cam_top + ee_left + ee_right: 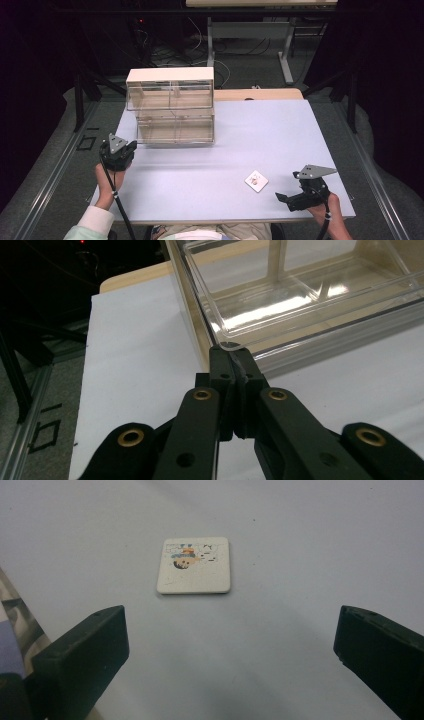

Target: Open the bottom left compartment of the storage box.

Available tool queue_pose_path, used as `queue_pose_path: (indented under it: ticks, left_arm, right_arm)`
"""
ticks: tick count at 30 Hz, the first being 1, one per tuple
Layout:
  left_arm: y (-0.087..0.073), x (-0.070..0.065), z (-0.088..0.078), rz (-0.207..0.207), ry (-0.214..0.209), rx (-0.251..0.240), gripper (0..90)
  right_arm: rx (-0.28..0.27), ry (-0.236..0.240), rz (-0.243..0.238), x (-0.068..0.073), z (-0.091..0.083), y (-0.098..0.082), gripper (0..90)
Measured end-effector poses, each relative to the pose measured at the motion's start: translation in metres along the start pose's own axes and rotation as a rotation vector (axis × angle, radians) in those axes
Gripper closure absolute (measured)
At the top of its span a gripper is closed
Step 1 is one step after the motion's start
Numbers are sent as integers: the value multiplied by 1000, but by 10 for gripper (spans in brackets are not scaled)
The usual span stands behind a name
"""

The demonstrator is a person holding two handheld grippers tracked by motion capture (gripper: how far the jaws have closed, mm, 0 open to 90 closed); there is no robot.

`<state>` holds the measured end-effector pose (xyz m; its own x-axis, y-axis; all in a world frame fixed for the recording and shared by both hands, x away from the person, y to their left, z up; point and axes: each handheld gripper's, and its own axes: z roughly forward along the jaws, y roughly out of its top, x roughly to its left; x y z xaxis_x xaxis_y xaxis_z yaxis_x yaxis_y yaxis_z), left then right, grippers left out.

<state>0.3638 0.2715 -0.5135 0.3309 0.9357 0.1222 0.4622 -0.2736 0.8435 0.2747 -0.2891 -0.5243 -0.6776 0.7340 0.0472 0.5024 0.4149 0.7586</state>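
The left gripper [118,151] was held at the near-left corner of the clear drawer unit [170,105], toward the far left of the counter [210,170]. In the left gripper view its fingers [222,367] were seen pressed shut against each other, nothing between them, tips [231,351] right at the rounded corner lip of the pulled-out lower drawer [300,295]; actual contact with the lip could not be told. The drawer was seen as clear plastic with a divider, standing out past the front of the unit. The right gripper [295,199] was held low at the near-right edge of the counter, pointed left toward a small square tile [256,181]. In the right gripper view its fingers [85,650] were spread wide, nothing held, and the tile [194,565] lay flat on the counter ahead of them, roughly centred between the two and clear of both. The tile was white with rounded corners and a small printed figure on its top face. Tile and drawer unit were well apart, the tile at near right of centre. A sleeve [95,220] was seen at the near left edge.
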Motion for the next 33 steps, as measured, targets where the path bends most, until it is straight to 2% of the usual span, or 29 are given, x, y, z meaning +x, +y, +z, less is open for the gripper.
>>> queue_pose_path:
  ticks: [1, 4, 6, 8, 19, 21, 23, 32, 33]
  left_arm:
    - [0, 0, 0, 0, 0, -4, 900]
    - [2, 0, -1, -2, 3, -19, 900]
    - [2, 0, -1, -1, -3, -13, 900]
    - [3, 1, -2, 0, 0, -20, 900]
    - [10, 2, -5, -7, 2, -54, 900]
    - [12, 2, -5, -6, 1, -56, 900]
    - [14, 1, -5, 2, 12, -69, 900]
    - [22, 1, -6, 17, 35, -96, 900]
    - [22, 1, -6, 17, 35, -96, 900]
  right_arm:
    - [14, 4, 0, 0, -1, 0, 8]
    - [15, 3, -3, 0, 0, 0, 7]
    - [-1, 2, -16, -1, 1, 0, 7]
    - [15, 7, -15, -1, 0, 1, 7]
    - [14, 7, -6, 0, 1, 0, 7]
    - [23, 9, -19, -1, 1, 1, 7]
    - [22, 10, -5, 0, 1, 1, 7]
    - [30, 10, -7, -1, 1, 1, 7]
    - [21, 9, 4, 0, 2, 0, 7]
